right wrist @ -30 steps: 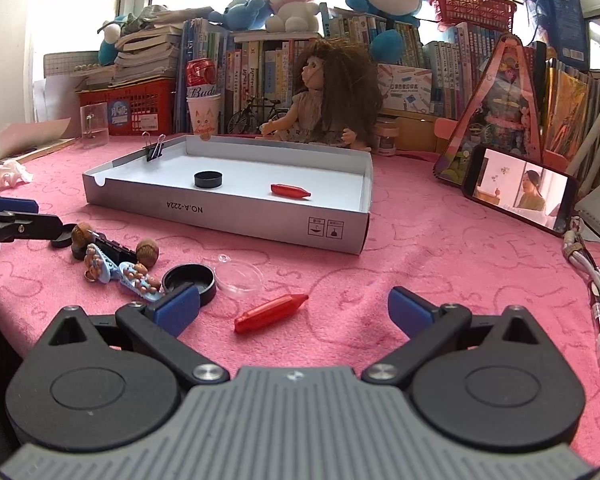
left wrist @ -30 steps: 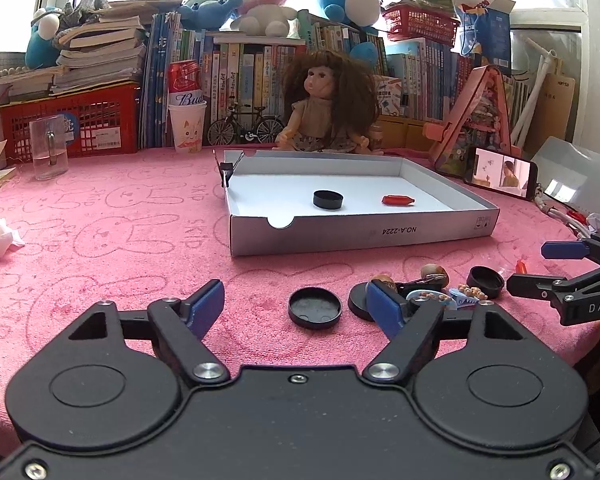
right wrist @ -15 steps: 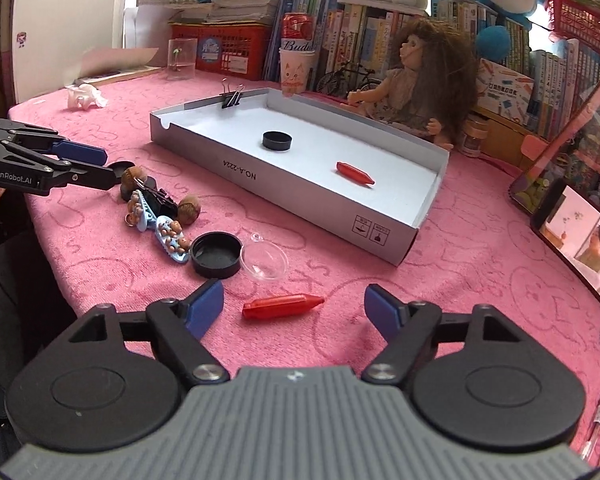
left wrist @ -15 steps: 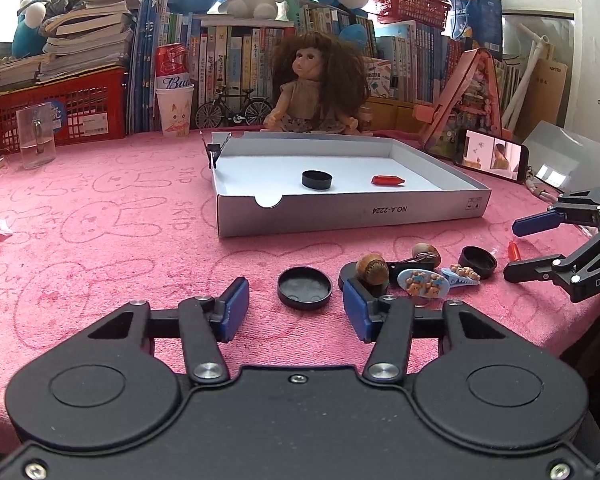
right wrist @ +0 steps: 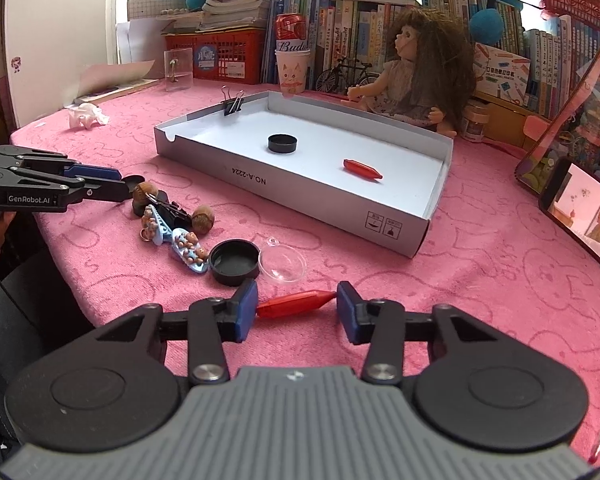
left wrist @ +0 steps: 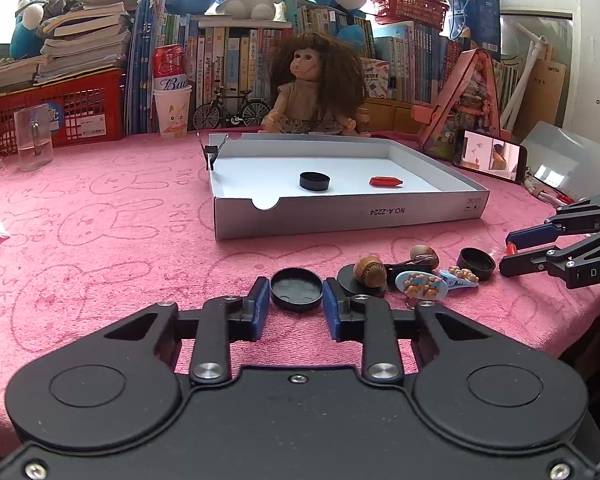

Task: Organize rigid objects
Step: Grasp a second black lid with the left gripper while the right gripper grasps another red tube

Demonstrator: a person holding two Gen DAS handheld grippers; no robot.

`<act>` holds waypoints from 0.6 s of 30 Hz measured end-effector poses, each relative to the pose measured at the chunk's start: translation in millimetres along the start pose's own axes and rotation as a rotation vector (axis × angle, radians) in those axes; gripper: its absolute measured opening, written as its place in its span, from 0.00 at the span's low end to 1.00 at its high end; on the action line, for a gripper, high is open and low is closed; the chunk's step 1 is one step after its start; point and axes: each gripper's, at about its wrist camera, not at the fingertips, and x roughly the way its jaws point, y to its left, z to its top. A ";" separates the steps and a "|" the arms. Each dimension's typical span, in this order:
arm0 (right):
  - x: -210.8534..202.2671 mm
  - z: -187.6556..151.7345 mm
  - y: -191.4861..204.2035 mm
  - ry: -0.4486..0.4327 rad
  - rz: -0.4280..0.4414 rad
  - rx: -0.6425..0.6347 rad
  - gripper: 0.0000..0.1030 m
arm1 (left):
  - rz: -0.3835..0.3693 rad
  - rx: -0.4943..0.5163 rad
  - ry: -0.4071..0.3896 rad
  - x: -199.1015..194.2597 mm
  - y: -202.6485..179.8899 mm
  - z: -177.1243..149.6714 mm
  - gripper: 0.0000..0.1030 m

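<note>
Two pieces boxed, a cluster waiting

At nine o'clock the left gripper (left wrist: pixel 293 305), jaws just narrowed, brackets a black lid (left wrist: pixel 296 289); the box (right wrist: pixel 396 222) at twelve holds a cap (right wrist: pixel 283 143) and one red cone (right wrist: pixel 362 169); the right gripper (right wrist: pixel 296 310), also narrowing, touches another red cone (right wrist: pixel 296 304); the toys (right wrist: pixel 172 220) wait.

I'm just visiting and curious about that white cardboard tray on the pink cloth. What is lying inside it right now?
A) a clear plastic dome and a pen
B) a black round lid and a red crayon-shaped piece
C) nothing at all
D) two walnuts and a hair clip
B: inside the white tray lie a black round lid and a red crayon-shaped piece, apart from each other.
</note>
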 end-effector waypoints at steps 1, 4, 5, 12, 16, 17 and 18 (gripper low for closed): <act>-0.5 0.2 0.5 -0.008 -0.007 0.011 0.47 | 0.002 0.005 -0.001 0.0 -1.3 0.3 0.26; -0.1 1.6 1.7 -0.027 -0.033 0.042 0.47 | 0.003 0.011 -0.006 0.2 -2.4 0.3 0.25; 0.3 2.0 1.9 -0.032 -0.041 0.052 0.47 | 0.002 0.009 -0.008 0.3 -2.8 0.6 0.25; 3.1 5.0 0.8 -0.055 -0.098 0.105 0.47 | 0.001 -0.011 -0.014 -1.4 -0.7 2.2 0.25; 3.3 6.4 1.4 -0.065 -0.114 0.121 0.47 | 0.032 -0.014 0.001 3.7 -0.4 3.0 0.26; 3.4 6.5 2.0 -0.066 -0.114 0.123 0.47 | 0.034 -0.015 0.000 4.8 -0.5 3.5 0.26; 3.6 6.6 2.6 -0.068 -0.117 0.125 0.47 | 0.037 -0.013 -0.001 5.5 -1.0 3.9 0.27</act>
